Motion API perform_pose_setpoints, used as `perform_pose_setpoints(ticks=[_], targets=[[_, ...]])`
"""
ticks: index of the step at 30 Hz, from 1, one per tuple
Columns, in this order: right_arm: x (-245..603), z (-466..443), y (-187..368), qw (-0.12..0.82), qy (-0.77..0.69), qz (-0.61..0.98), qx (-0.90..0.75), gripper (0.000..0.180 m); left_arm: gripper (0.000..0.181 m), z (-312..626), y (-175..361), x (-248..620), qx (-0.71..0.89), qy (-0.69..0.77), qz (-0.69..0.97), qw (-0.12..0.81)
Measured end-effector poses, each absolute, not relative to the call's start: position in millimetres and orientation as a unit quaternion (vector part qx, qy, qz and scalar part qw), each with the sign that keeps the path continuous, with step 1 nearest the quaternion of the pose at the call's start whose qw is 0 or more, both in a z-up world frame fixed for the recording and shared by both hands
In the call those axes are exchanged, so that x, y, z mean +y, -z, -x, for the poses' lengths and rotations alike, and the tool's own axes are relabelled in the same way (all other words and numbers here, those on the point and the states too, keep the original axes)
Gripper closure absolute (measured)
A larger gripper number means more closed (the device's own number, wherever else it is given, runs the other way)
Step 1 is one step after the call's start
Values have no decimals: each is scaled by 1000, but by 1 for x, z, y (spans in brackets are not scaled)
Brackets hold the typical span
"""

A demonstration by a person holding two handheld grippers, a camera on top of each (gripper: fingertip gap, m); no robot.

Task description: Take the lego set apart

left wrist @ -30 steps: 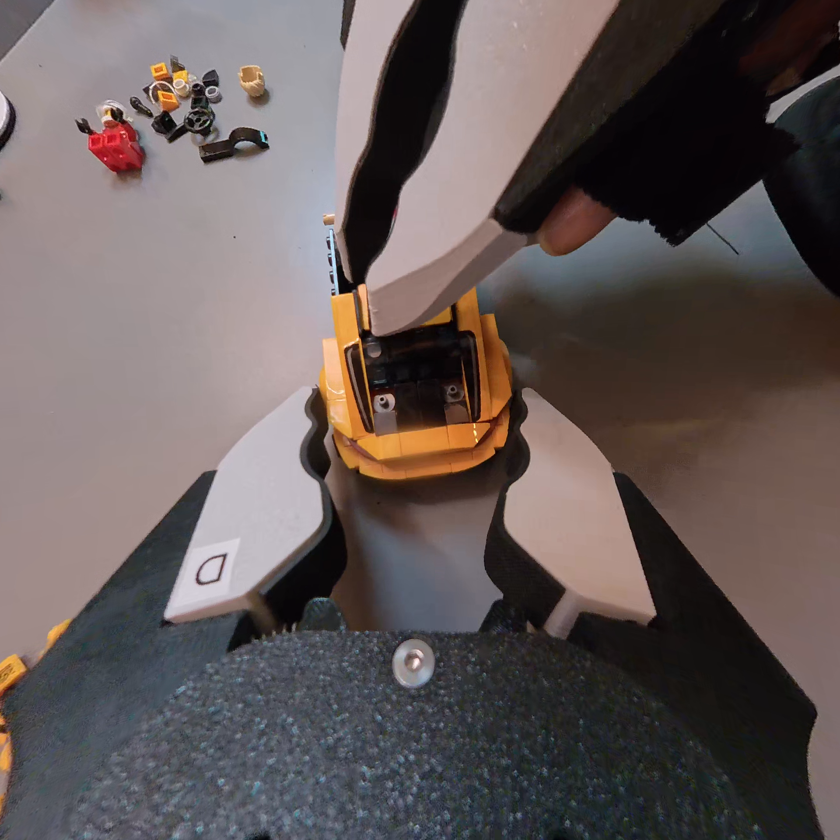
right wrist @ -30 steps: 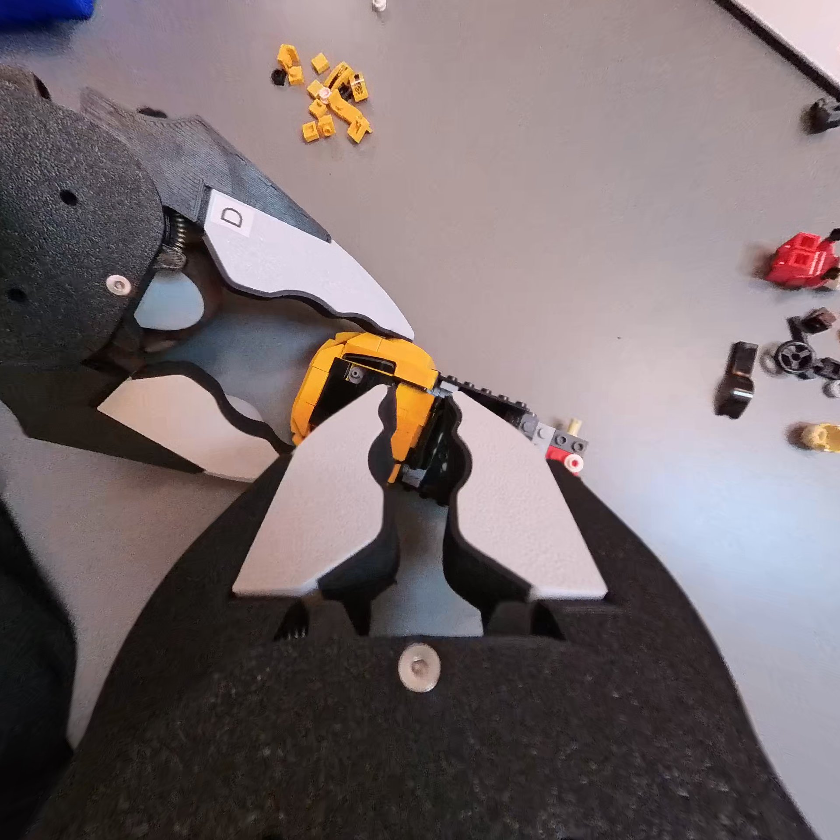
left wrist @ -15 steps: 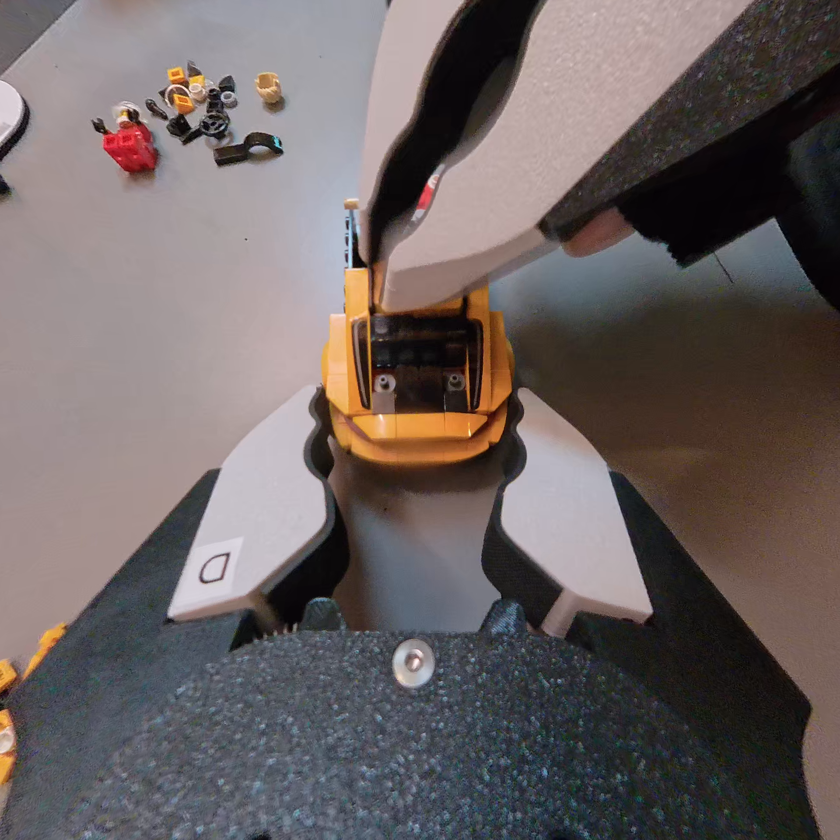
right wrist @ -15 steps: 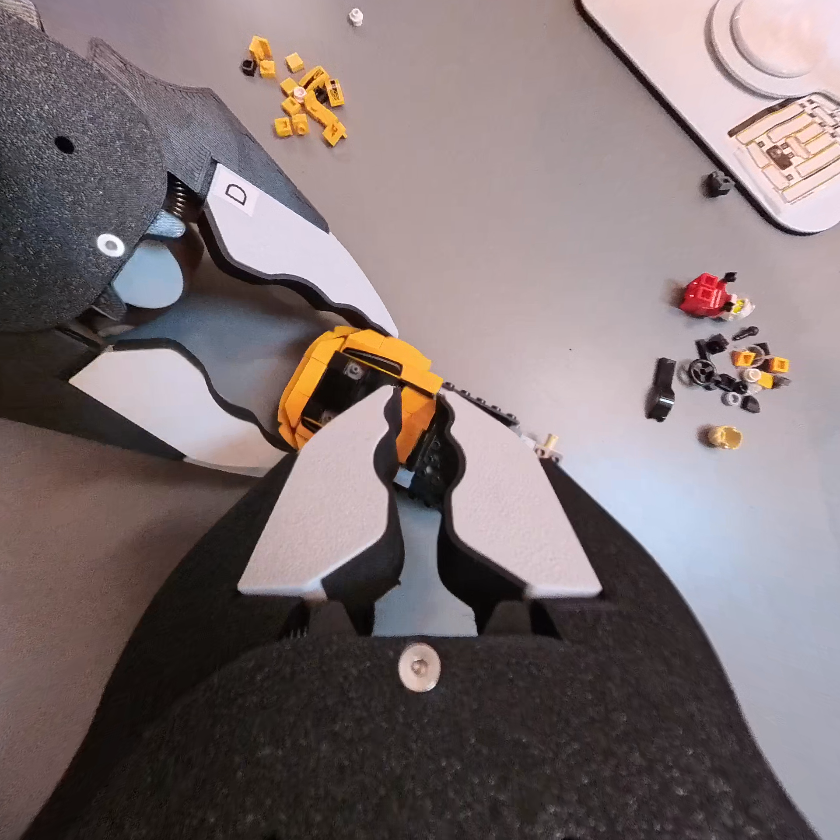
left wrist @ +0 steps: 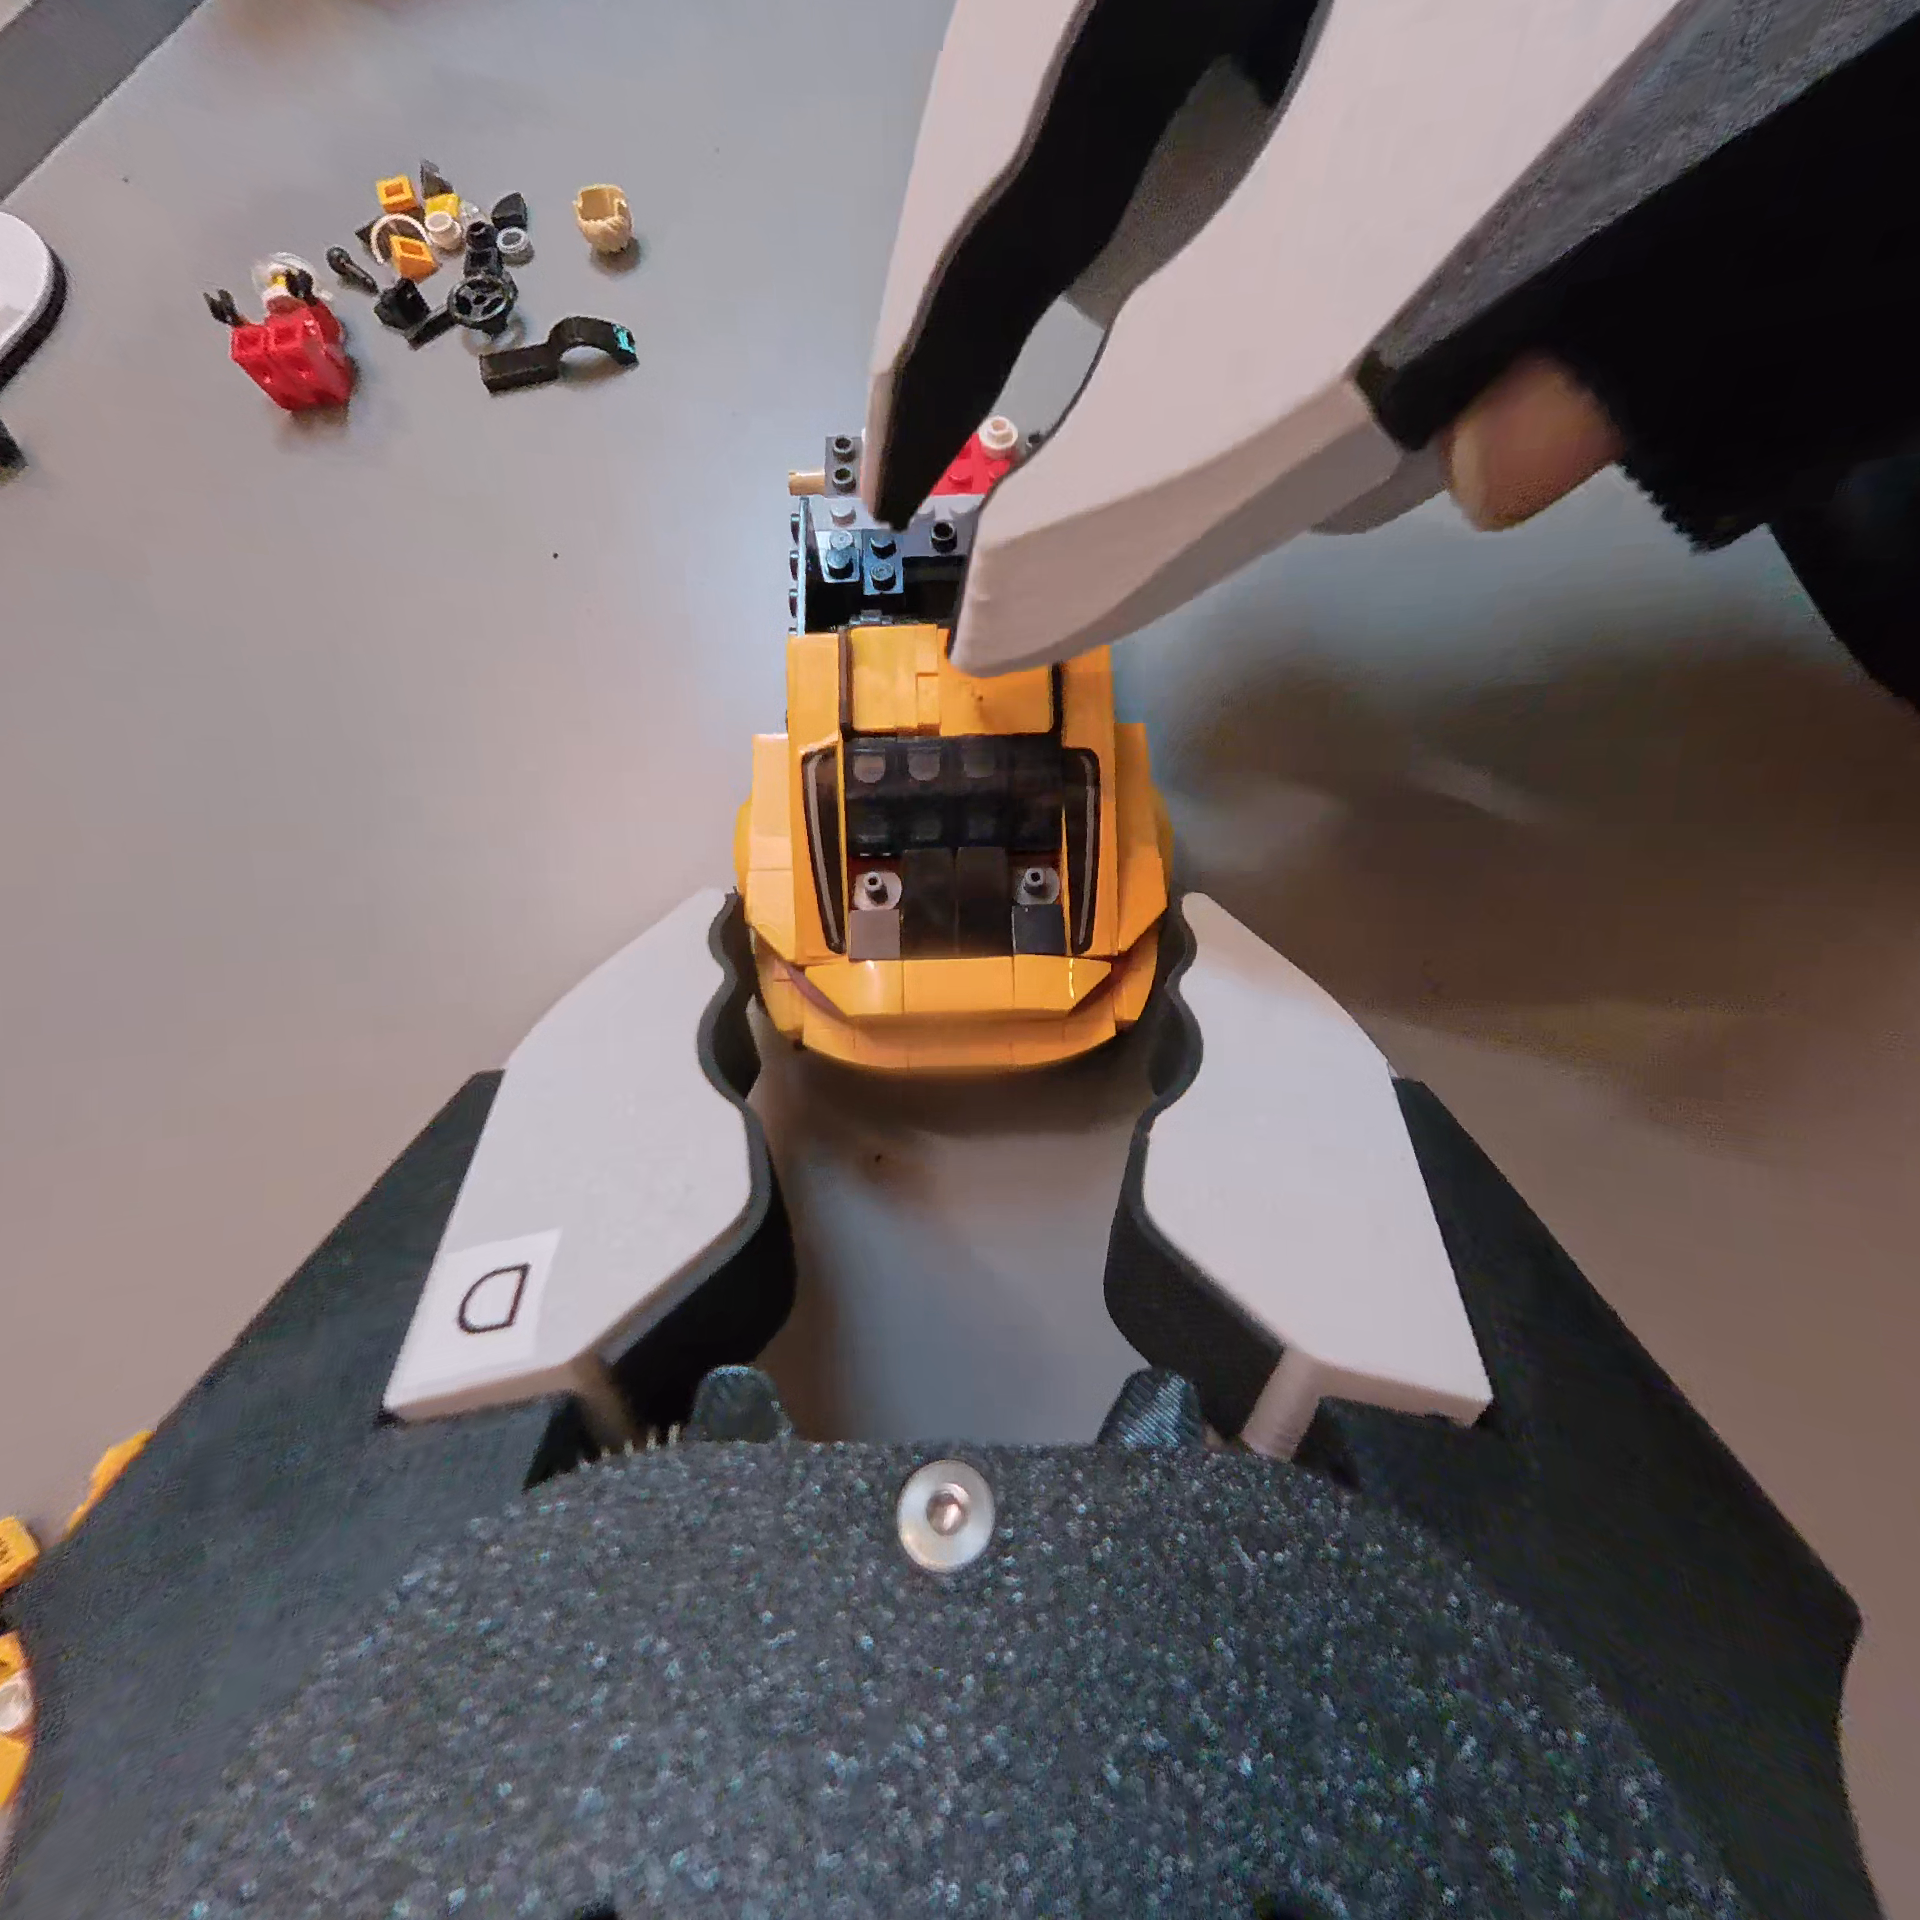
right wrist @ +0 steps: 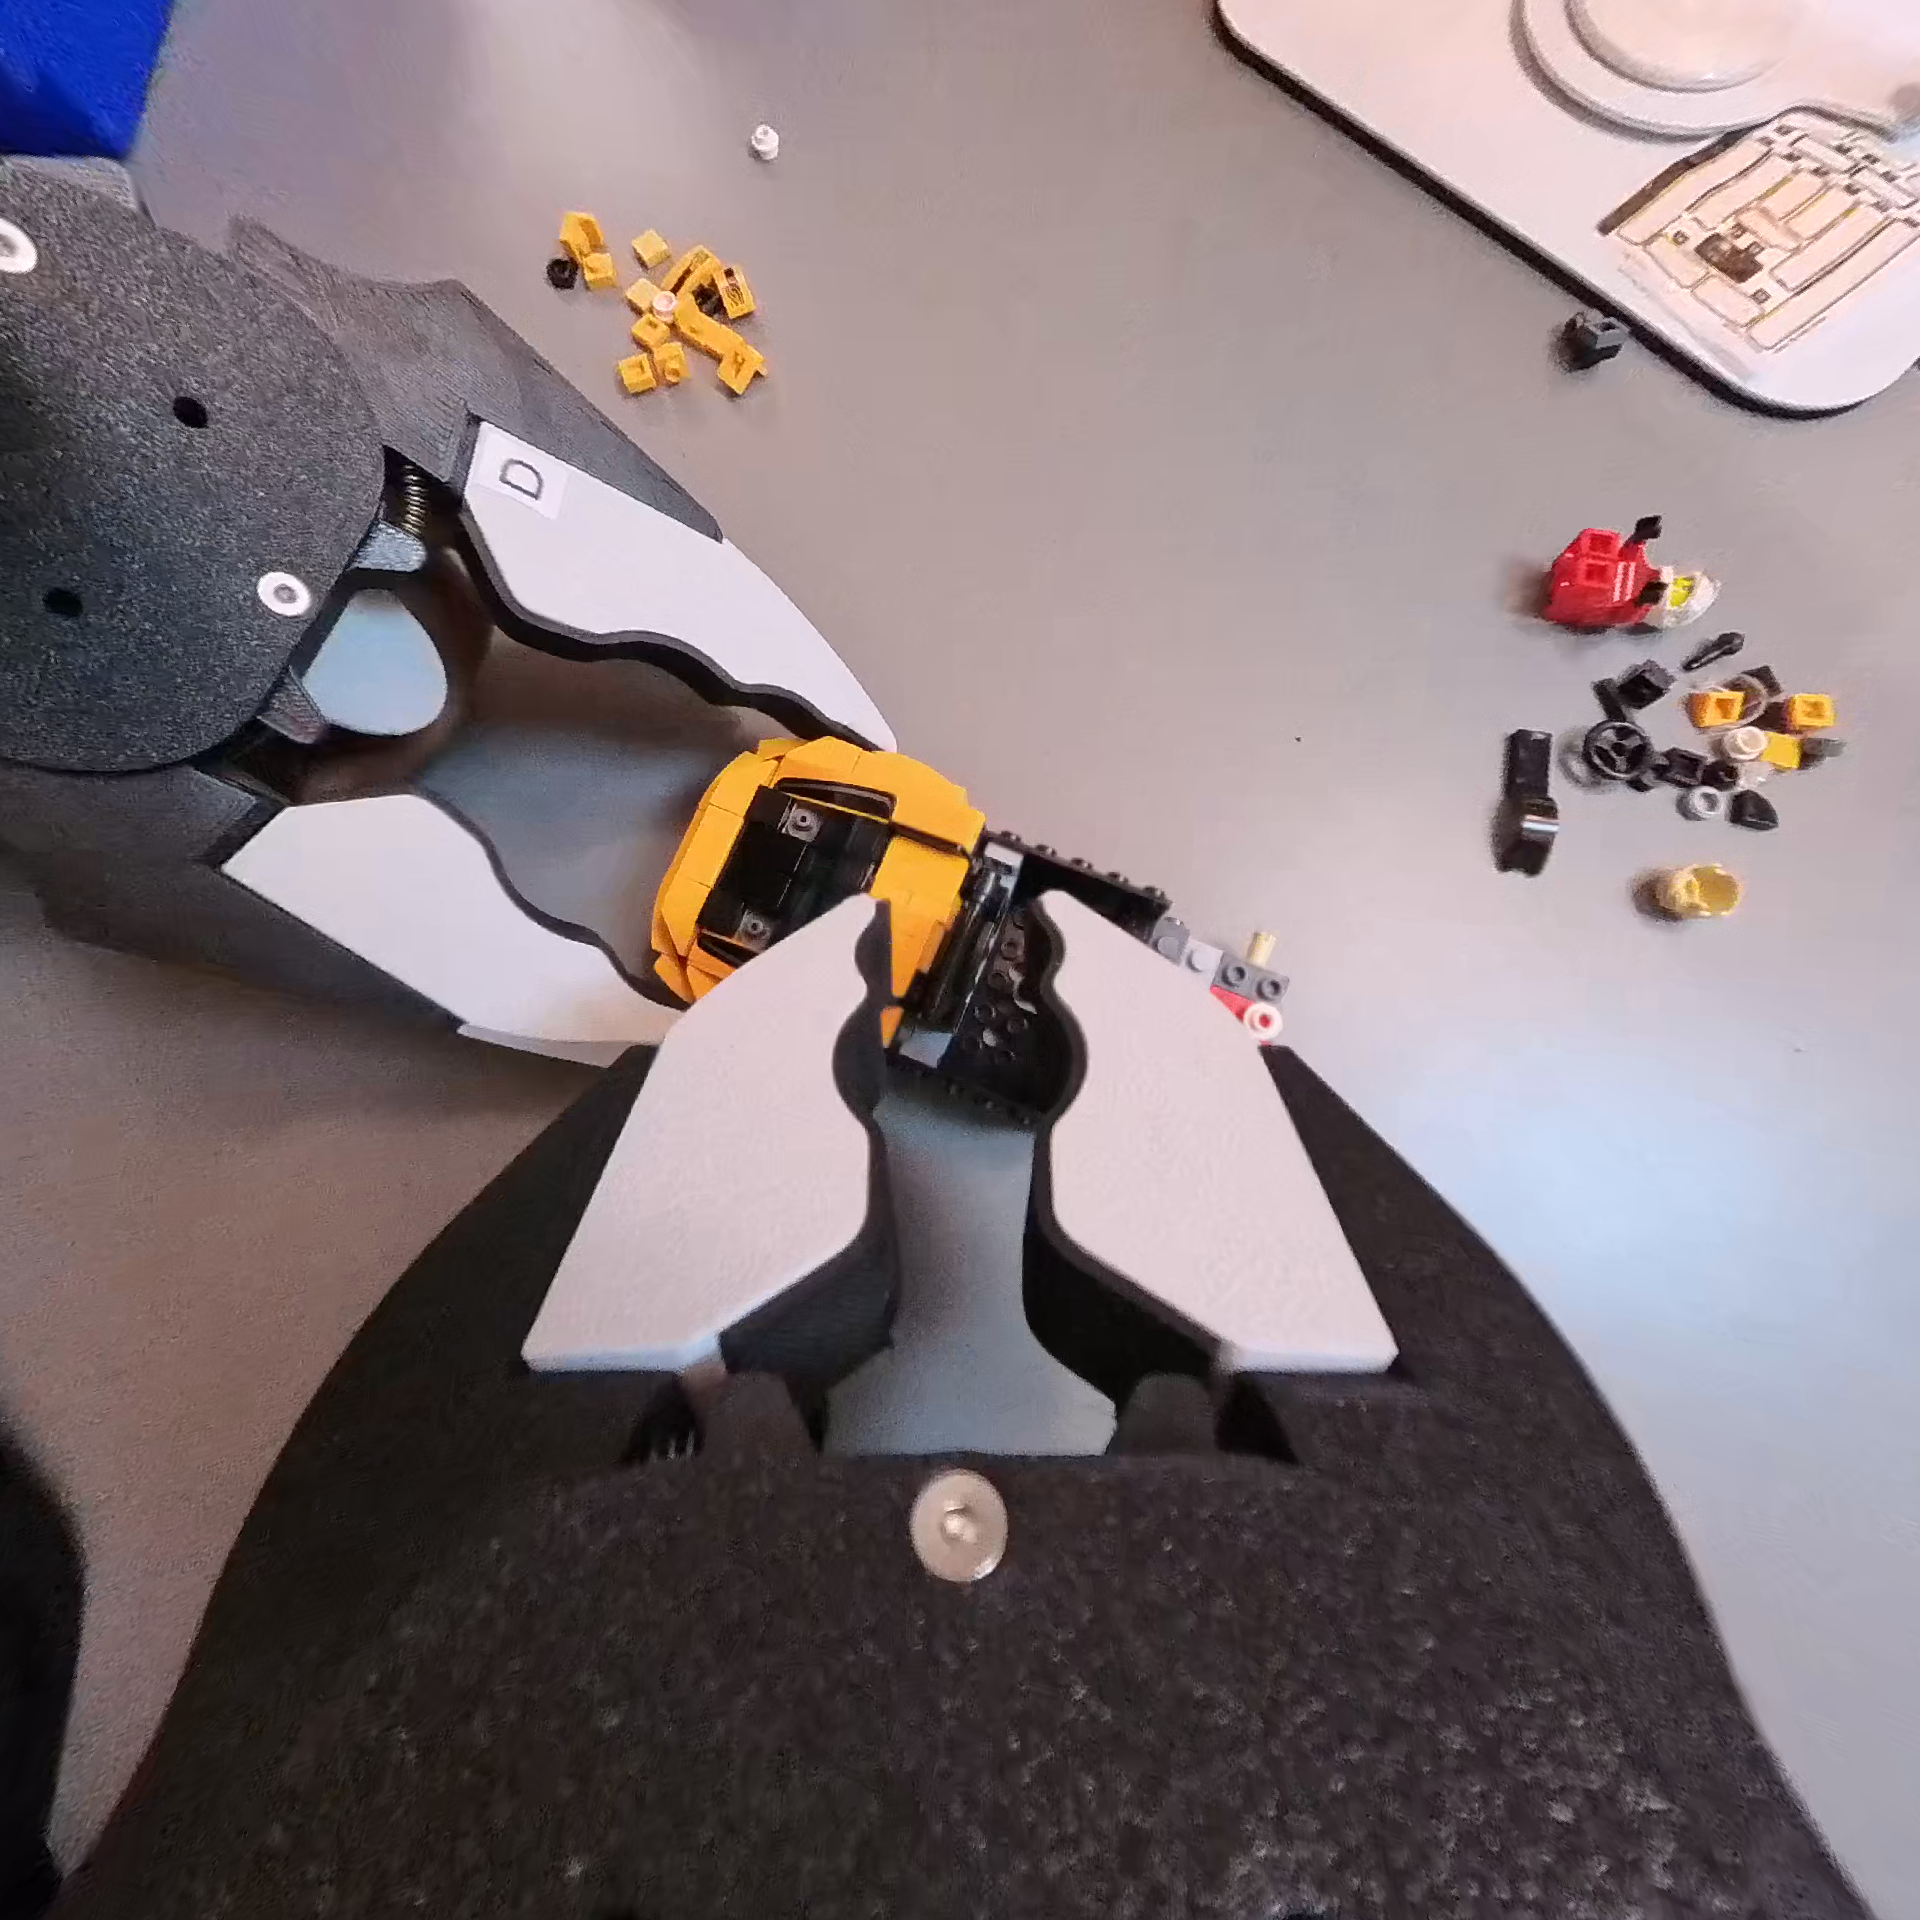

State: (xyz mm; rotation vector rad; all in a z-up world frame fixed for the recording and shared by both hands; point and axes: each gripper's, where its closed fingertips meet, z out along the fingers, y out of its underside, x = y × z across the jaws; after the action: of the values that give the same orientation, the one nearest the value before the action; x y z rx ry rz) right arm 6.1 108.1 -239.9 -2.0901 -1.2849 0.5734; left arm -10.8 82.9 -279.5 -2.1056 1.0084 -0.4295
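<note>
Grey tabletop (left wrist: pixel 312 831) carries the half-stripped orange-and-black brick-built lego car (left wrist: pixel 956 862). Its long axis runs straight away from the left gripper (left wrist: pixel 951 935), whose spread fingers flank the rounded orange end, touching or nearly so; can't tell if it's clamped. Right gripper (right wrist: pixel 961 925) comes in from the side at the orange/black seam, fingers apart, straddling the roof edge and the exposed black studded chassis (right wrist: pixel 997 1018). Loose small orange bricks (right wrist: pixel 675 301) and mixed black and red bits (right wrist: pixel 1662 727) lie well apart.

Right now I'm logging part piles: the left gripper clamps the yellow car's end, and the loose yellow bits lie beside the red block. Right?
Not quite. The loose yellow bits form their own pile, far from the red block, as the right wrist view shows. The left gripper does clamp the yellow car.
</note>
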Motion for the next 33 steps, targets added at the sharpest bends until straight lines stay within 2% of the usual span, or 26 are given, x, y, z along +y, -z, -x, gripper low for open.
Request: perform_pose_setpoints(ticks=[5, 9, 20, 27, 33], targets=[[103, -1, 244, 287, -217, 795, -489, 156, 89, 3, 270, 85, 420, 203, 788, 402], [104, 3, 246, 269, -217, 803, -486, 157, 102, 2, 279, 84, 427, 216, 798, 366], [94, 2, 246, 183, -229, 819, -494, 158, 102, 0, 280, 76, 394, 172, 825, 366], [96, 2, 246, 180, -199, 802, -533, 161, 102, 0, 281, 75, 389, 168, 829, 365], [97, 5, 245, 223, -173, 782, -555, 167, 102, 0, 280, 76, 382, 175, 829, 370]])
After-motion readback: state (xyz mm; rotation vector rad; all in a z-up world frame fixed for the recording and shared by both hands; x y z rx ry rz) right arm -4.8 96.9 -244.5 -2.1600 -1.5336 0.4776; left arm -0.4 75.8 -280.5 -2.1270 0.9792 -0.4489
